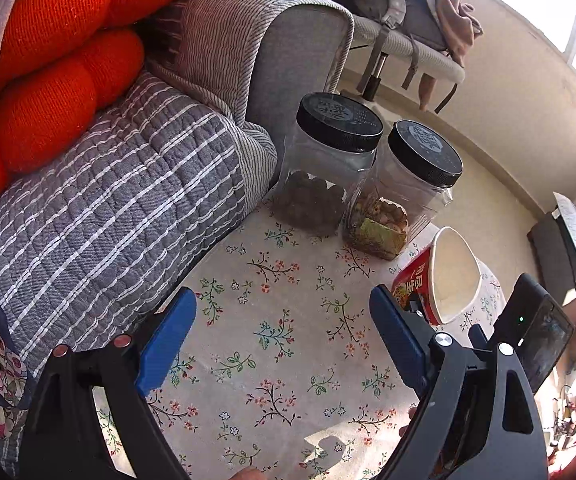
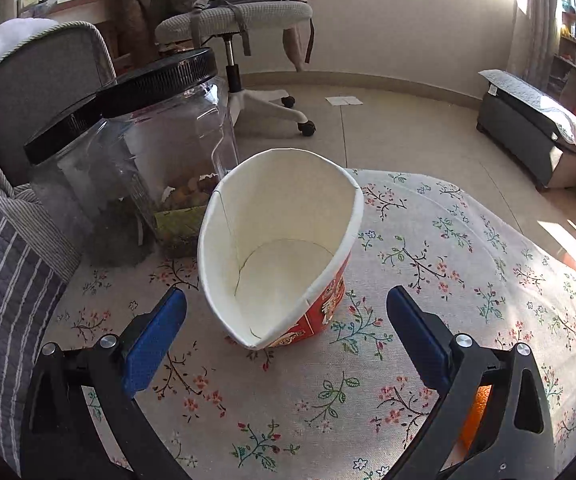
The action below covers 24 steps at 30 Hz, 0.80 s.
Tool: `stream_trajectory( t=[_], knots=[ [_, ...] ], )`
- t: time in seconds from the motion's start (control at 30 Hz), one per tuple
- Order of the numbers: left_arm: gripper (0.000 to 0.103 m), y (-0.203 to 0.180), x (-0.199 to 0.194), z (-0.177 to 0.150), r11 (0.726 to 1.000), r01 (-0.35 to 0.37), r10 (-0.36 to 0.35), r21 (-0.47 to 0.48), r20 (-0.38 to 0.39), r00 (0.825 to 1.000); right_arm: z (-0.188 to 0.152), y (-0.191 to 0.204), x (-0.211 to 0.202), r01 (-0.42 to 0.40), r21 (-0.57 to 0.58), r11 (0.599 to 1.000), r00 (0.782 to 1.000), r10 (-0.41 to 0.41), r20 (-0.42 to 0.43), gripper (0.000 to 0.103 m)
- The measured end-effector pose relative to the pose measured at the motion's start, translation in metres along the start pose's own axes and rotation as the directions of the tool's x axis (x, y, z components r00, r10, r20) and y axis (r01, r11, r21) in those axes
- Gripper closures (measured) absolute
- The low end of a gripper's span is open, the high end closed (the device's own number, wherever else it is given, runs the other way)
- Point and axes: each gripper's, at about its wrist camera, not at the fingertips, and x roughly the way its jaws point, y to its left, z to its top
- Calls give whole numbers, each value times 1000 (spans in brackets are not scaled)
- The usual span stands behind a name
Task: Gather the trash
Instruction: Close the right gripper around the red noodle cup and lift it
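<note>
A squashed, empty red and white paper noodle cup point(image 2: 279, 248) stands on the floral tablecloth point(image 2: 428, 280). My right gripper point(image 2: 285, 300) is open with its blue fingers point(image 2: 151, 336) either side of the cup's near end, not touching it. In the left wrist view the cup point(image 1: 444, 276) is at the right, just beyond my left gripper's right finger. My left gripper point(image 1: 283, 300) is open and empty above bare cloth point(image 1: 271, 344). The right gripper's black body point(image 1: 536, 328) shows at the right edge.
Two clear jars with black lids point(image 1: 338, 120) point(image 1: 424, 152) holding snacks stand at the table's far edge, just behind the cup. A grey sofa with a striped cover point(image 1: 107, 208) and orange cushions point(image 1: 59, 52) borders the table's left side. An office chair point(image 2: 243, 16) stands beyond.
</note>
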Motion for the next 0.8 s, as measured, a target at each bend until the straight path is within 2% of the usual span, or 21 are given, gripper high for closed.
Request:
stream_trajectory(
  t=[0.3,0.33,0.37,0.4,0.47,0.63,0.8],
  knots=[
    [17,7,13,5,1000,0,0,-12,-48,999,15,2,30,75,13,997,997,-76,19,8],
    [17,7,14,5,1000,1,-2,-14,-52,999,15,0,30,76,12,997,997,-76,30,17],
    [17,7,15,4,1000,2,-3,-17,-56,998,15,-1,29,74,5,997,997,-74,36,33],
    [17,7,16,4,1000,3,-4,-19,-59,998,16,-1,29,83,-9,997,996,-83,34,33],
    [17,7,18,5,1000,1,-2,-18,-61,998,18,-3,27,75,-30,997,996,-74,41,41],
    [17,2,21,2,1000,-7,7,-4,-69,998,18,-11,9,48,-74,996,997,-43,68,44],
    [17,-9,23,-3,1000,-11,12,8,-71,997,21,-31,-27,40,-108,993,993,-28,111,44]
  ],
)
